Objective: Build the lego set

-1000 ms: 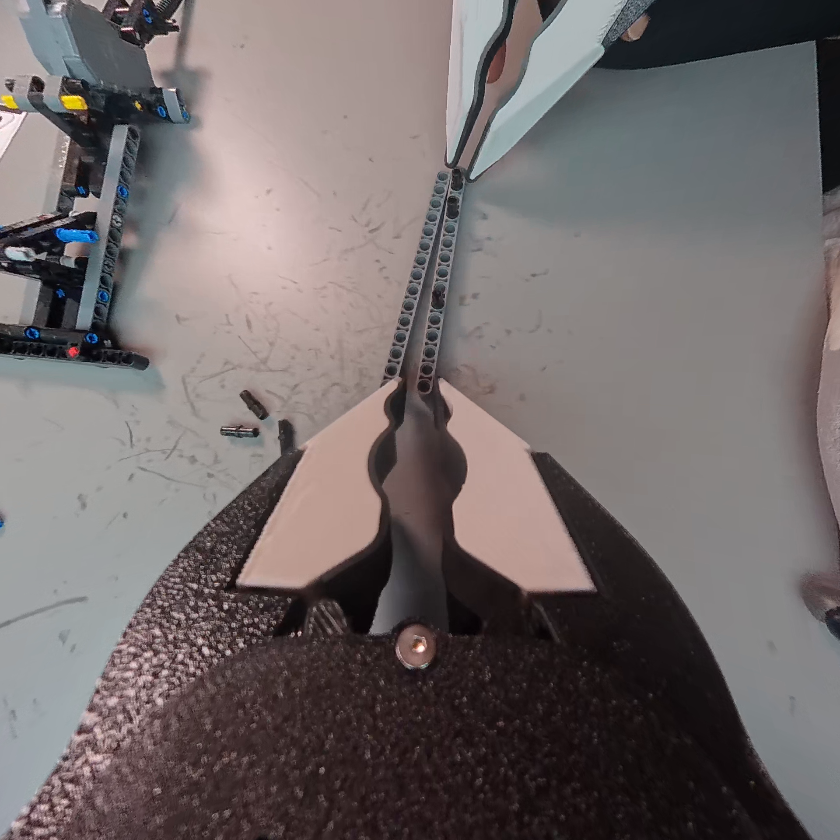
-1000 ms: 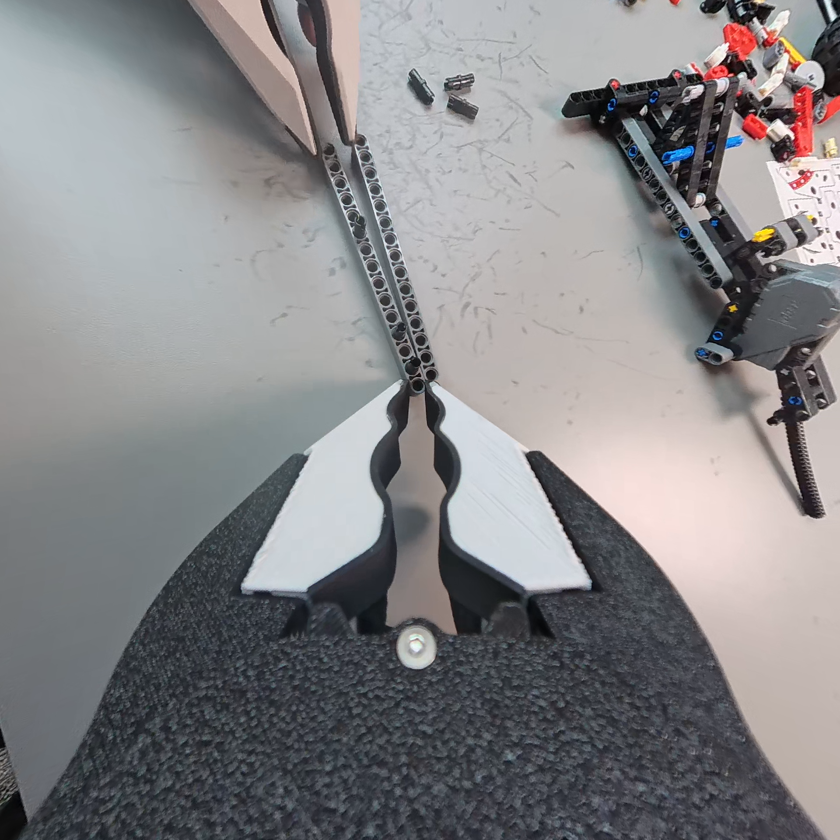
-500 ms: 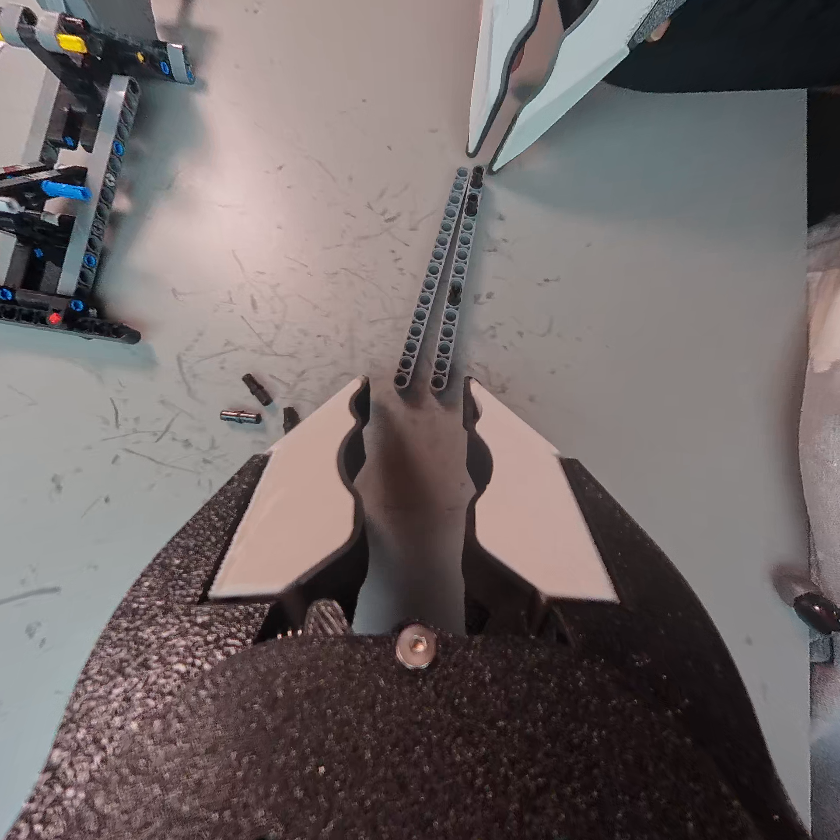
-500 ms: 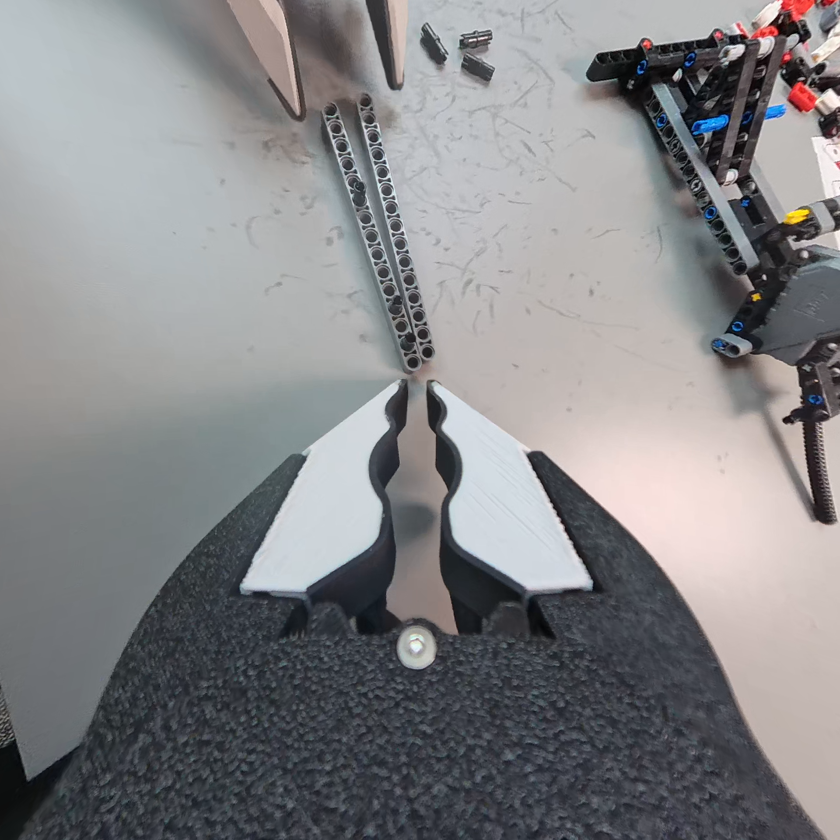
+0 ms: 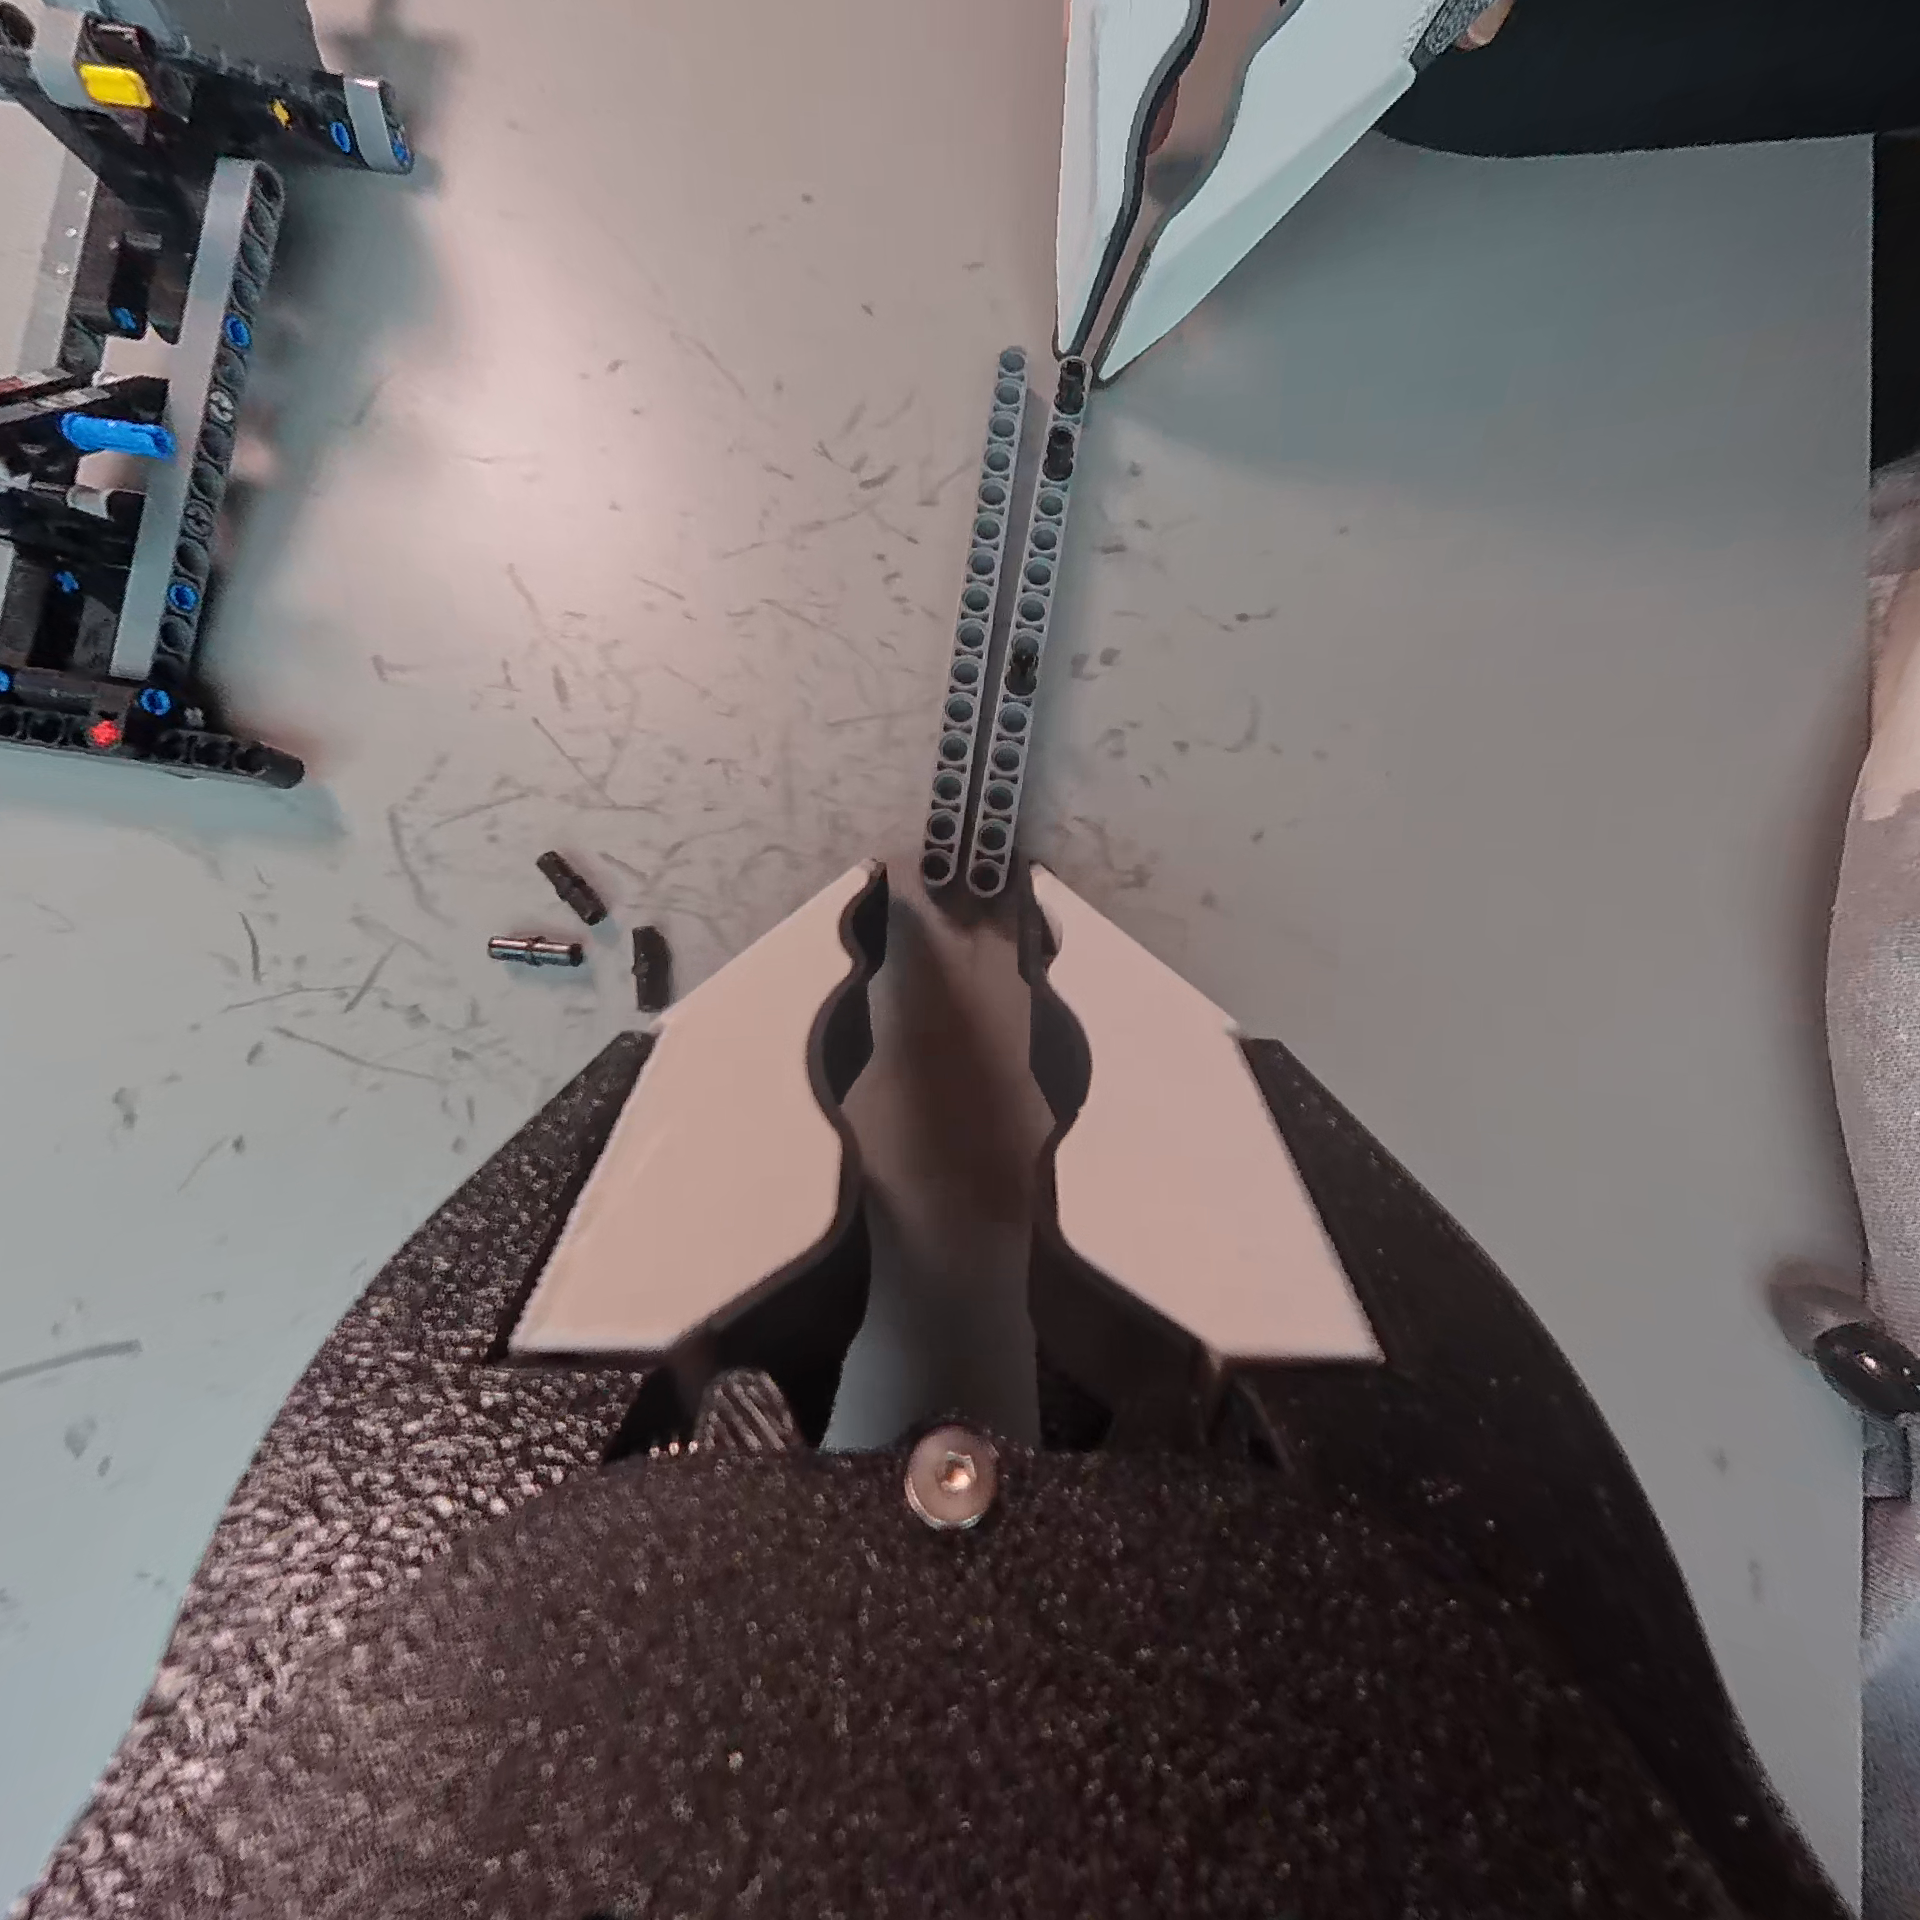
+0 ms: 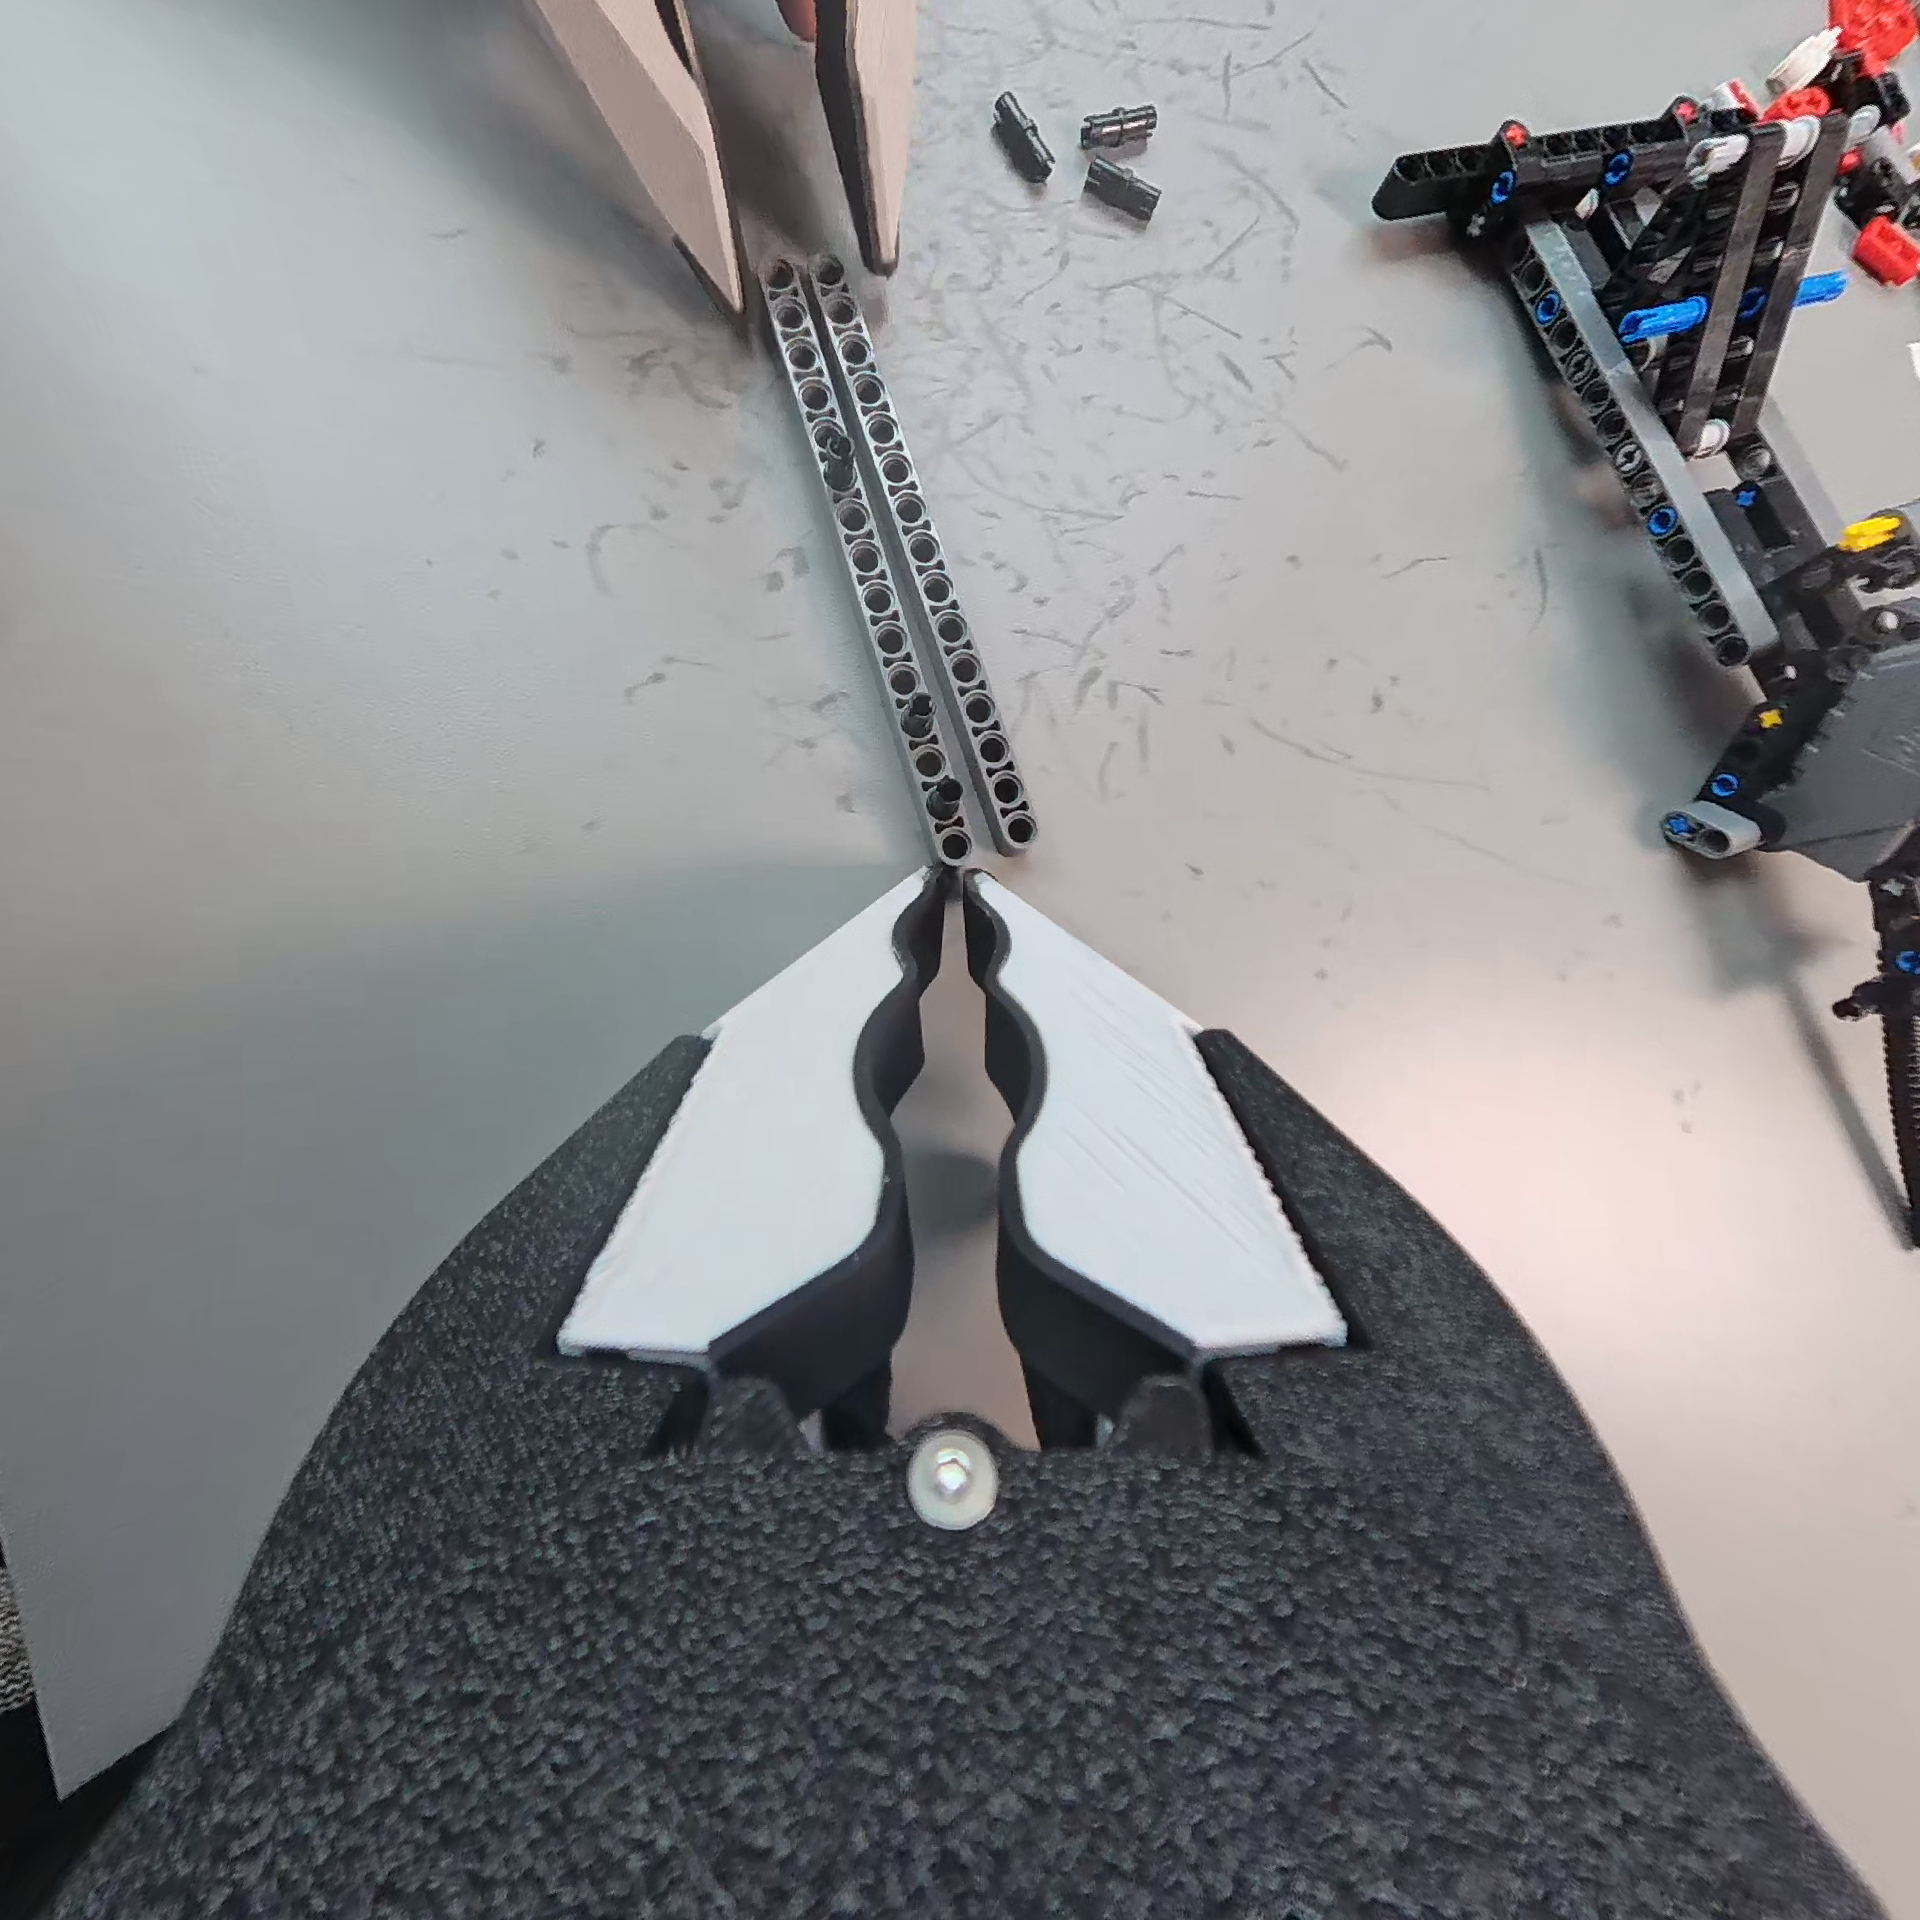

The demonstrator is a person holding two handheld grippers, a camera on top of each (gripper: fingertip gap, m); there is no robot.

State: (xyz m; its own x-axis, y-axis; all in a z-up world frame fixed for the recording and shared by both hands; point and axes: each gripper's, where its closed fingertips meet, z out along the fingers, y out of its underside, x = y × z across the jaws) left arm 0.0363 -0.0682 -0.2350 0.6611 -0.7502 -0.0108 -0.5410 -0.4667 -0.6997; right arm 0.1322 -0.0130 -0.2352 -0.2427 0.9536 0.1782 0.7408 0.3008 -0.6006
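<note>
While two grey beams lie side by side on the counter, the left gripper brackets them open-fingered and the right gripper, nearly closed, noses one end, likely aligning them.

scuffed grey table carries two grey beams, three black pins, a part-built frame
</note>
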